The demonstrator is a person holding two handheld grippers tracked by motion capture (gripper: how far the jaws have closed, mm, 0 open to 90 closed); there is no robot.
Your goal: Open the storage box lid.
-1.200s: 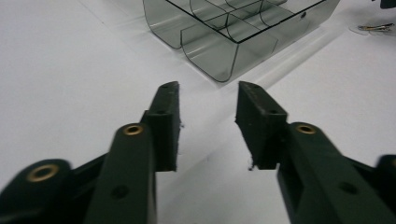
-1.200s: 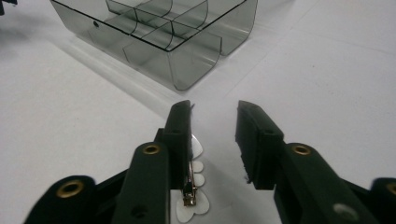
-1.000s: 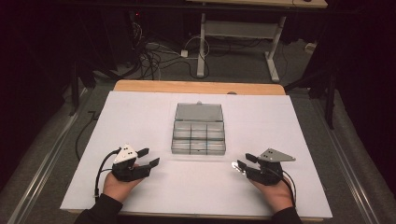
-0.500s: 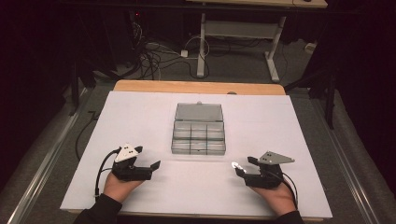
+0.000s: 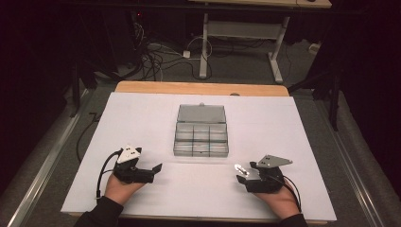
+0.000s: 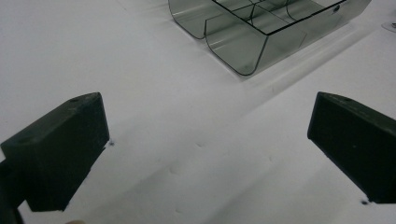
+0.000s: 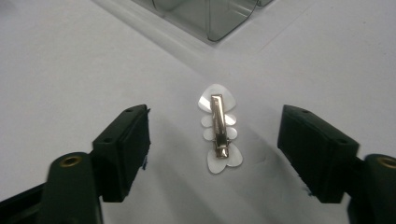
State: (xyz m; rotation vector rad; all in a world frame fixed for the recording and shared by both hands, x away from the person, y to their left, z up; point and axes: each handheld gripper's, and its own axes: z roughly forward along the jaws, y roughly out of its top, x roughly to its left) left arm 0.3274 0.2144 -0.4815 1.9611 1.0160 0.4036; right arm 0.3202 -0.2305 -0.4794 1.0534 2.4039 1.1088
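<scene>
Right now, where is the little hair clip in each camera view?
High view: hair clip lies at the right gripper tip, lower right.
Left gripper view: a sliver at the top right edge.
Right gripper view: centre, between the open jaws.
Shared landmark: the compartment box.

Overhead view, two close tong-mounted views
</scene>
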